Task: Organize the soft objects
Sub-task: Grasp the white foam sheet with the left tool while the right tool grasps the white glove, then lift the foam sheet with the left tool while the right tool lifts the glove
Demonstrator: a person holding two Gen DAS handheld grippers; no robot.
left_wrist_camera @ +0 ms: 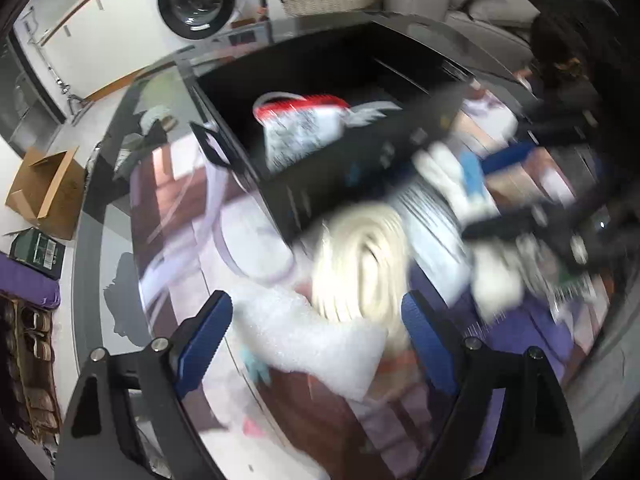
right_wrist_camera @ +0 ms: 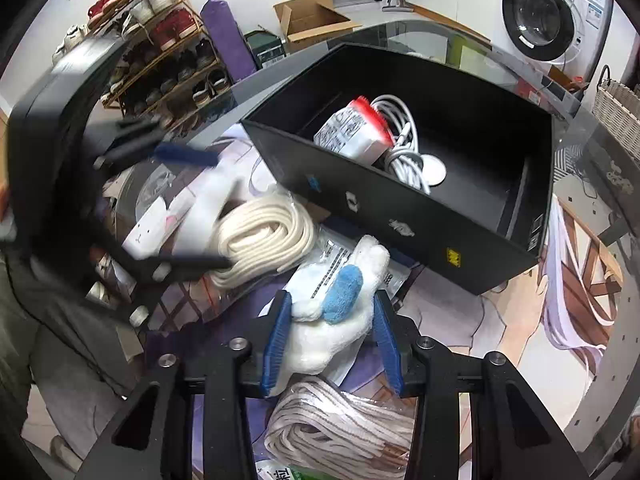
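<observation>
Between my right jaws: white fluffy plush toy with a blue patch [right_wrist_camera: 334,312], pinched by right gripper [right_wrist_camera: 332,344], blue pads pressing both its sides.
Left gripper [left_wrist_camera: 316,336]: jaws spread wide, gripping nothing; coiled cream cotton rope [left_wrist_camera: 360,256] and white bubble wrap [left_wrist_camera: 308,344] lie blurred between them.
Black open cardboard box [right_wrist_camera: 400,216]: 1 o'clock of the toy, holding a white cable [right_wrist_camera: 404,152] and a red-topped white packet [right_wrist_camera: 352,132].
</observation>
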